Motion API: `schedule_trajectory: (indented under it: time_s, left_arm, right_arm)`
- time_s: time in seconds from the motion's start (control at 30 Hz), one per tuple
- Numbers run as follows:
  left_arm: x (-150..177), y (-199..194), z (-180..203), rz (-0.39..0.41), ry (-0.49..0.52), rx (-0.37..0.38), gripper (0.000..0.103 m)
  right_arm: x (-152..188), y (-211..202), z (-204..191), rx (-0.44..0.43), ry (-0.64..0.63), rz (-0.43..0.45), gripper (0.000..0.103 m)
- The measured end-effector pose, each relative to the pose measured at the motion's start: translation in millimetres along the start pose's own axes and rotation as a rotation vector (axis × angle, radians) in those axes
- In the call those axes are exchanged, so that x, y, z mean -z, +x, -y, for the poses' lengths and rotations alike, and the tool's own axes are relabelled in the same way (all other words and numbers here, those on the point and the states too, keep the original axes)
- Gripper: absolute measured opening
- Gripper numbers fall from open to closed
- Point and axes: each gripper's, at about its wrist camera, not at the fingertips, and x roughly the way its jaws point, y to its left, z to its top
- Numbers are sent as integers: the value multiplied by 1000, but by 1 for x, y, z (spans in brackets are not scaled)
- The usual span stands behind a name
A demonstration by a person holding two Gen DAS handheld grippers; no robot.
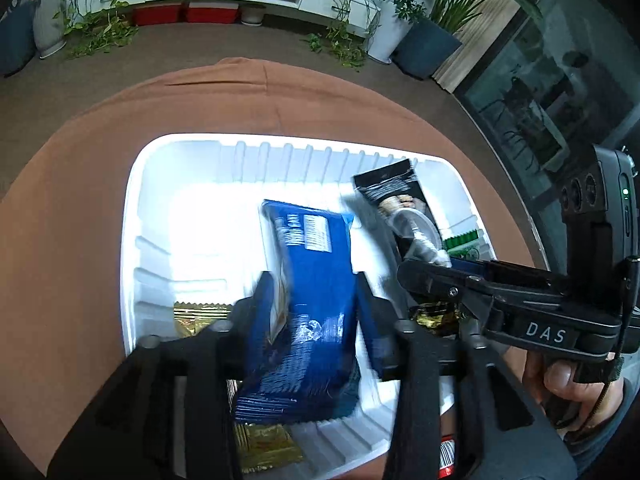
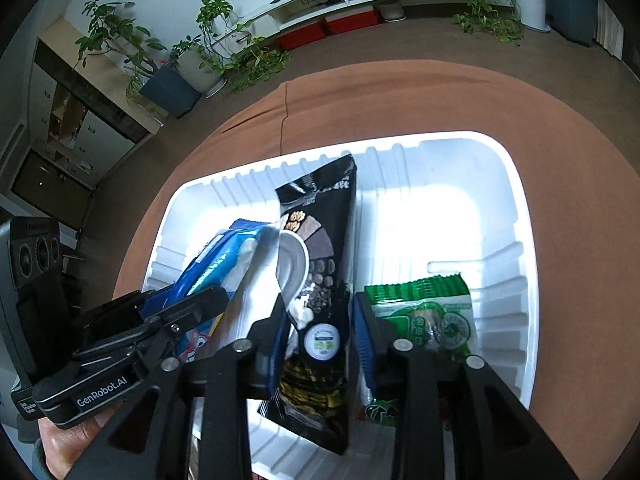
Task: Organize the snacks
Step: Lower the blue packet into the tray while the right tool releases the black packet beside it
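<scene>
A white plastic bin sits on a brown-clothed table. A blue snack packet stands tilted inside it, between the fingers of my left gripper. The jaws stand a little wider than the packet, so the gripper is open. A black nut packet stands upright in the bin between the blue pads of my right gripper, which also looks open with small gaps at the sides. The two grippers are side by side, and each shows at the edge of the other's view. The packets' lower ends are hidden.
A green packet lies in the bin's right compartment. Gold packets lie at the bin's near left. A red item peeks out at the near edge. The brown cloth surrounds the bin. Potted plants and a low white shelf stand beyond.
</scene>
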Motion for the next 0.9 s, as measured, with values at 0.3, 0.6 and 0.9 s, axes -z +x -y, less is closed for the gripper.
schedule_trajectory:
  time_s: [0.3,0.6,0.9]
  left_arm:
    - [13,-46,14,74,23,-15,76]
    - [54,-137,21,178,31,1,102]
    - [145,-186,12,231,-15,-12,103]
  right_arm:
    - [6,-40,-11,12,-33,66,68]
    - [46,-121,-23,-83,-51,193,88]
    - [136,-170,-11,-167,-14,253,95]
